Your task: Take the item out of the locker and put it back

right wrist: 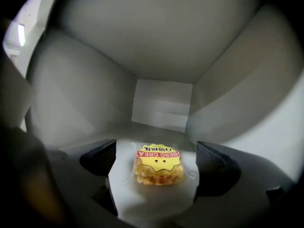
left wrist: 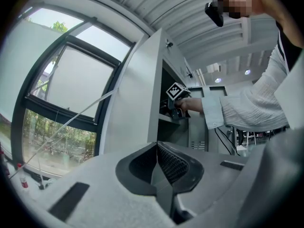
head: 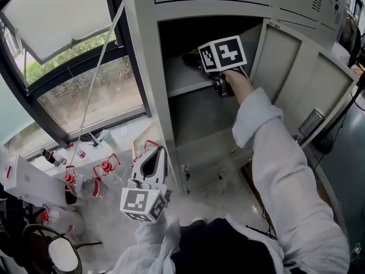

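A snack in a clear wrapper with a yellow label (right wrist: 159, 165) lies on the floor of the locker's upper compartment. It sits between the jaws of my right gripper (right wrist: 156, 158), which stand wide apart at either edge of the wrapper without pressing it. From the head view the right gripper (head: 219, 84) reaches into the grey locker (head: 145, 67), and the snack is hidden there. My left gripper (head: 153, 161) hangs low outside the locker, left of it. In its own view the left gripper (left wrist: 156, 163) is shut and empty.
The locker door (head: 311, 87) stands swung open to the right. An open lower compartment (head: 199, 116) lies under the shelf. Left of the locker is a window (head: 85, 90). Below it are red-capped bottles and glassware (head: 85, 181) and a white box (head: 28, 181).
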Action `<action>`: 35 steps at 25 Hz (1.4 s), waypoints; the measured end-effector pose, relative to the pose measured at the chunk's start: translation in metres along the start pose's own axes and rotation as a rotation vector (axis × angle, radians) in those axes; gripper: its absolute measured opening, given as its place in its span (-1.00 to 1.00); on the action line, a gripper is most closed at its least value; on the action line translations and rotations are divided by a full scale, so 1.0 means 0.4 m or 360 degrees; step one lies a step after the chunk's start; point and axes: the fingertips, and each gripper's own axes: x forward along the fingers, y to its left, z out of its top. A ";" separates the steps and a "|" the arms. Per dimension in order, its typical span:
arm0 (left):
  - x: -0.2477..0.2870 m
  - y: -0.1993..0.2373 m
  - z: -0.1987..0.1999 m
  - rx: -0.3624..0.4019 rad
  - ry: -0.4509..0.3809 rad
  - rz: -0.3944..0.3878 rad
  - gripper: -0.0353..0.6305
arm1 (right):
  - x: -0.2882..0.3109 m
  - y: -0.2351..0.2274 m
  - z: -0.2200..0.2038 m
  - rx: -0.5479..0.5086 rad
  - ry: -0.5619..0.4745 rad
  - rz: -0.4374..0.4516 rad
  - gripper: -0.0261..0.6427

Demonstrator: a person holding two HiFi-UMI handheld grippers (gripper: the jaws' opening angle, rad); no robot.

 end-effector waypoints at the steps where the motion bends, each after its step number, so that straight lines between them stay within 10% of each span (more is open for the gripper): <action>1: -0.003 0.001 0.000 0.0001 -0.0001 0.0008 -0.87 | -0.010 0.004 0.005 -0.0008 -0.0028 -0.0005 0.59; 28: -0.093 -0.188 0.001 -0.0027 0.0086 0.0081 -0.87 | -0.397 0.145 -0.084 0.0031 -0.0395 0.0306 0.59; 35: -0.107 -0.236 0.004 -0.0048 0.0075 0.0041 -0.87 | -0.534 0.121 -0.162 -0.0075 -0.0468 0.0195 0.58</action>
